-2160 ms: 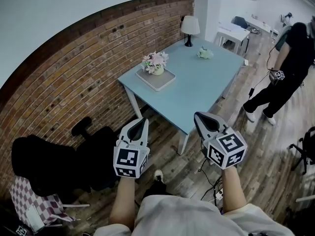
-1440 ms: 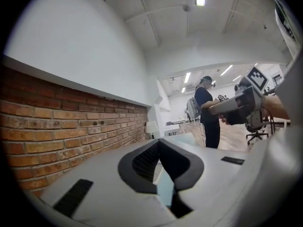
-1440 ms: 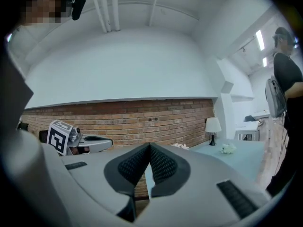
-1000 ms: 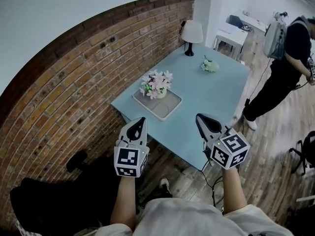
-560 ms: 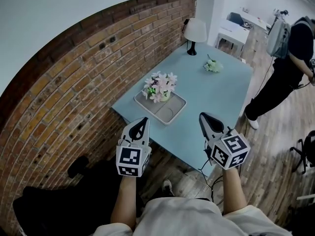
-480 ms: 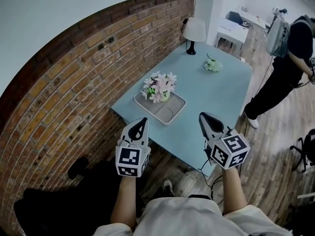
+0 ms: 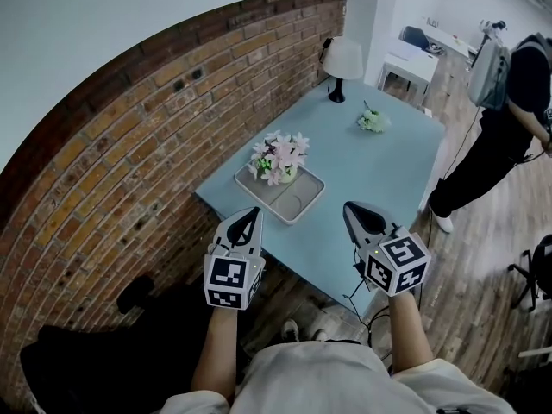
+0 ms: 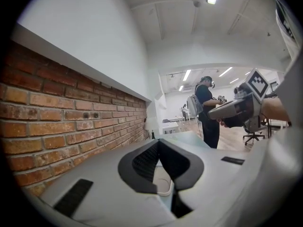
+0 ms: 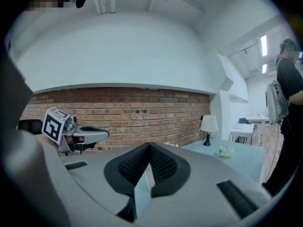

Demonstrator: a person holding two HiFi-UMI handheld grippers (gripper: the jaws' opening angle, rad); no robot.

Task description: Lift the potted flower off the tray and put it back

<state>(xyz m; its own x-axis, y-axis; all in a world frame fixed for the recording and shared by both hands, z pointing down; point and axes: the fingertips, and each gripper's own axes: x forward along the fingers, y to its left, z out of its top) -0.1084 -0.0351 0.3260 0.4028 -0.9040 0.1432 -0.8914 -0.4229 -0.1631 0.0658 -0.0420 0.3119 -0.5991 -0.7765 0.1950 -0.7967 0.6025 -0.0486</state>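
Clearly both tools must open first: the left gripper and right gripper have their jaws pressed together on nothing, and they hover by the near edge of the pale blue rectangular table. The pink-and-white potted flower sits on the far part of the shallow white square tray. It seems best to come in low, pinch the pot beneath the blooms and raise it straight. Petals hide most of the pot, and in each gripper view the jaws block nearly all of the plant.
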